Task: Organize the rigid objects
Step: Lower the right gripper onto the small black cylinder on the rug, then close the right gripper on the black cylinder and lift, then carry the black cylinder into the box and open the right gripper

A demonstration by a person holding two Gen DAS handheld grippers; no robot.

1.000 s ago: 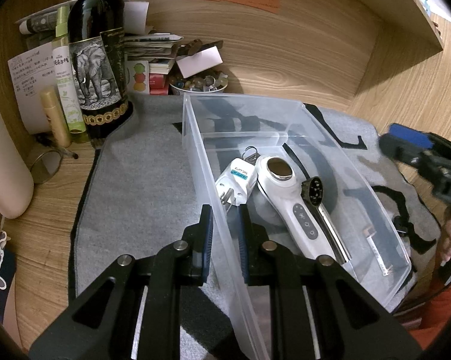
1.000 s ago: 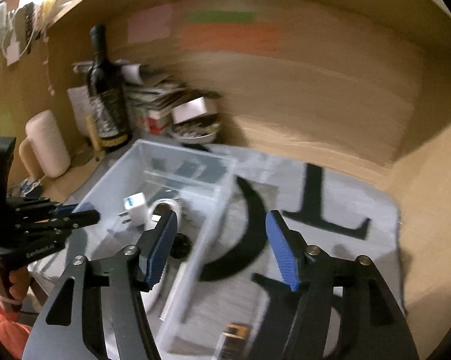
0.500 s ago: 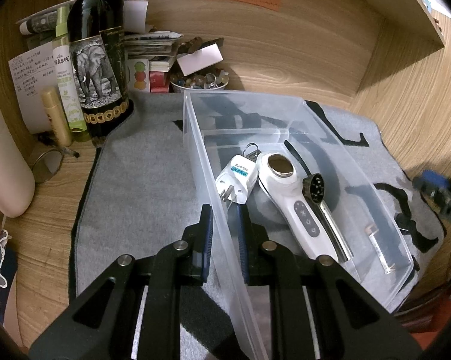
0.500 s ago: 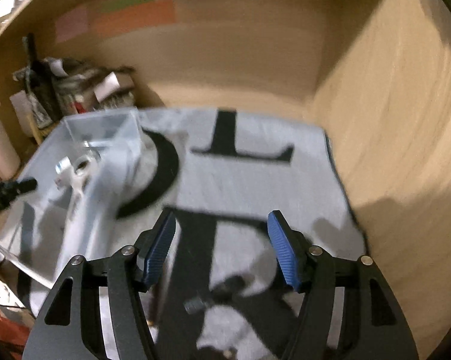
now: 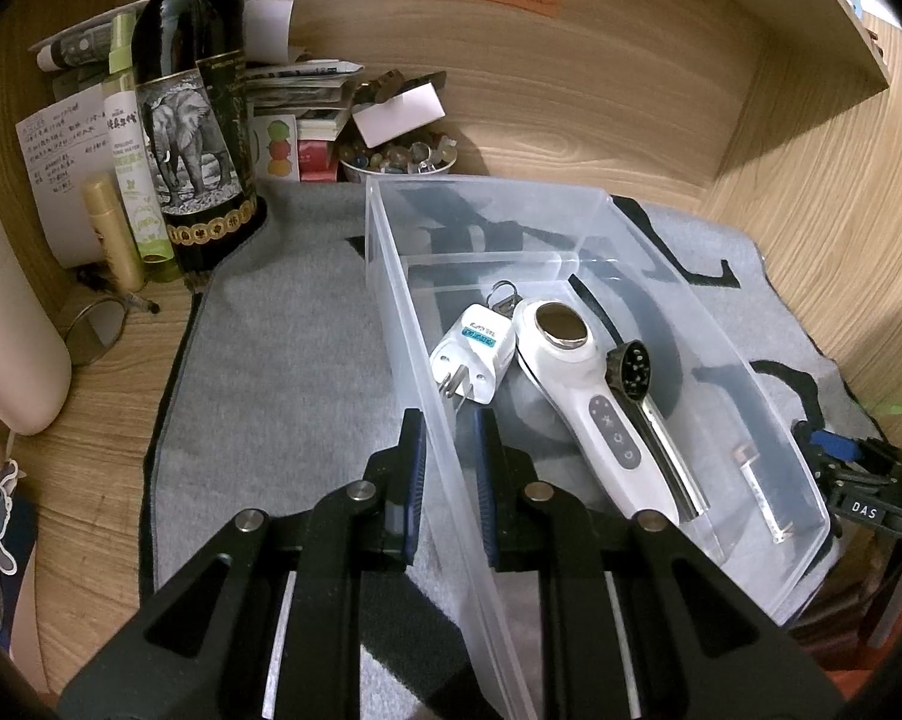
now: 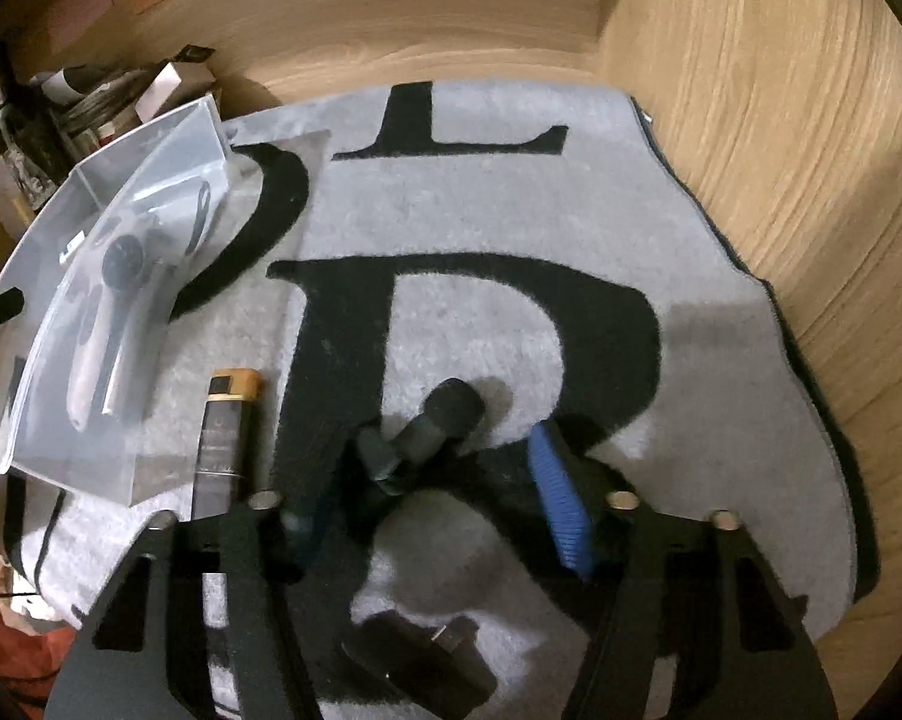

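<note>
Your left hand-held gripper [image 5: 447, 450] is clenched on the near left wall of the clear plastic bin [image 5: 661, 240], one finger outside and one inside. The bin sits on the grey rug [image 5: 282, 372] covering the table. Inside it, from left to right, lie a white plug adapter [image 5: 475, 354], a white handheld massager [image 5: 583, 396] pointing toward 11 o'clock, a black-headed metal tool [image 5: 649, 414] touching the massager's right side, and a small metal strip [image 5: 763, 498] near the right wall. At 10 o'clock from the bin stands a dark wine bottle [image 5: 195, 120] with an elephant label.

Your right hand-held gripper [image 6: 432, 504] is released, its blue pads wide apart over the rug's black letter R. A small black dumbbell-shaped object [image 6: 432, 432] lies between them, touching neither. Just left of it lies a black-and-gold lighter [image 6: 222, 432] beside the bin's corner.
</note>
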